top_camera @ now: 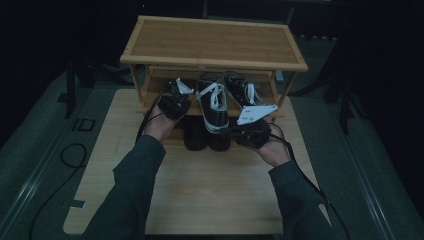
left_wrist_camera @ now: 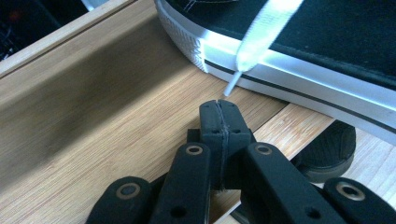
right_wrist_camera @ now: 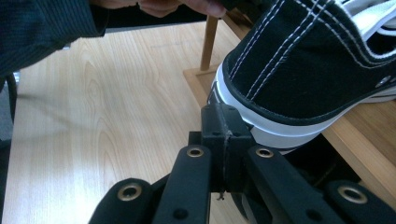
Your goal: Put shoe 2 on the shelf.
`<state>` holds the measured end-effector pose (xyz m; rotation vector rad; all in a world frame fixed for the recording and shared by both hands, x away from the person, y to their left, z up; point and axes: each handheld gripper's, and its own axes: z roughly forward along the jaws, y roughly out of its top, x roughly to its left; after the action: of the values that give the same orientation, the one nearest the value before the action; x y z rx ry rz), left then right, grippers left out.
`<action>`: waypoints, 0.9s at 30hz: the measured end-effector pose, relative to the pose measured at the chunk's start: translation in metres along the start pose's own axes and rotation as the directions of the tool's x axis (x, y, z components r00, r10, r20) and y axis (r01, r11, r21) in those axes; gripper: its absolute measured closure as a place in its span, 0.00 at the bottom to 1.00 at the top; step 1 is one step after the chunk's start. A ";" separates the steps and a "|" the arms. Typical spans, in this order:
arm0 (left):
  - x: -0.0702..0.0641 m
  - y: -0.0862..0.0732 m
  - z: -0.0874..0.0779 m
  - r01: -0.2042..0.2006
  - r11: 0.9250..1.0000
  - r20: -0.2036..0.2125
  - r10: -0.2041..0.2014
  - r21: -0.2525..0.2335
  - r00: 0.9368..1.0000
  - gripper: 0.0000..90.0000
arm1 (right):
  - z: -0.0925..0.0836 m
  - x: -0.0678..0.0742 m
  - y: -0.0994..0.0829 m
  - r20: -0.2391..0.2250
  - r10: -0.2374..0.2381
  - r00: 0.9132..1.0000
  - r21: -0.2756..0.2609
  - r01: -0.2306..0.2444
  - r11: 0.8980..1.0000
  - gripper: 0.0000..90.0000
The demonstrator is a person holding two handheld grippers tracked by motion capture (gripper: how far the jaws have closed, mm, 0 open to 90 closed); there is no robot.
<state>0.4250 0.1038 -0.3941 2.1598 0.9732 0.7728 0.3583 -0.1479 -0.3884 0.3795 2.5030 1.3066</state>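
Observation:
A black sneaker (top_camera: 215, 107) with white laces lies on the lower shelf (left_wrist_camera: 116, 121) of a bamboo rack (top_camera: 215, 42), its heel jutting past the shelf's front edge. A second black sneaker (top_camera: 243, 90) stands to its right. My left gripper (top_camera: 176, 97) is shut and empty; in the left gripper view the left gripper (left_wrist_camera: 219, 105) hovers over the shelf beside the sneaker's white sole (left_wrist_camera: 299, 74), just below a lace tip (left_wrist_camera: 231, 86). My right gripper (top_camera: 235, 132) is shut too; in the right gripper view the right gripper (right_wrist_camera: 225, 114) sits right at the sneaker's heel (right_wrist_camera: 299, 70).
Dark shoes (top_camera: 196, 135) sit under the shelf on the pale wooden table (top_camera: 210, 190); one toe (left_wrist_camera: 327, 151) shows below the shelf edge. A rack leg (right_wrist_camera: 208, 42) stands beyond the heel. Cables trail over the grey floor (top_camera: 45, 150) at the left.

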 end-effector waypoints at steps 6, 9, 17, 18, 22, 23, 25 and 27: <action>-0.001 0.000 0.000 -0.004 1.000 -0.004 0.004 0.000 1.000 1.00 | 0.002 -0.001 0.000 0.002 0.009 1.000 -0.006 -0.009 1.000 1.00; 0.000 0.000 0.000 0.000 1.000 0.000 0.000 -0.001 1.000 1.00 | 0.005 -0.002 0.001 0.006 0.024 1.000 -0.013 -0.024 1.000 1.00; -0.001 0.000 0.000 0.002 1.000 -0.003 -0.002 -0.002 1.000 1.00 | 0.009 0.001 0.003 0.023 0.018 1.000 -0.016 -0.018 1.000 1.00; -0.001 0.000 0.000 0.002 1.000 -0.003 -0.002 -0.002 1.000 1.00 | 0.010 0.002 0.004 0.029 0.014 0.999 -0.012 -0.014 1.000 1.00; -0.001 0.000 0.000 0.004 1.000 -0.004 -0.004 -0.002 1.000 1.00 | 0.012 0.003 0.005 0.038 0.005 0.999 -0.020 -0.005 1.000 1.00; -0.001 0.000 0.000 0.004 1.000 -0.006 -0.004 -0.002 1.000 1.00 | 0.013 0.004 0.005 0.040 0.007 0.999 -0.019 -0.006 1.000 1.00; -0.002 0.000 0.000 0.000 1.000 -0.012 0.000 0.001 1.000 1.00 | 0.014 0.004 0.005 0.049 0.006 0.999 -0.029 -0.005 1.000 1.00; -0.003 0.000 0.000 -0.002 1.000 -0.018 0.002 0.000 1.000 1.00 | 0.013 0.003 0.007 0.048 0.012 0.999 -0.043 -0.010 0.999 1.00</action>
<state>0.4236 0.1013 -0.3949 2.1571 0.9807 0.7946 0.3608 -0.1335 -0.3898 0.4116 2.4323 1.3365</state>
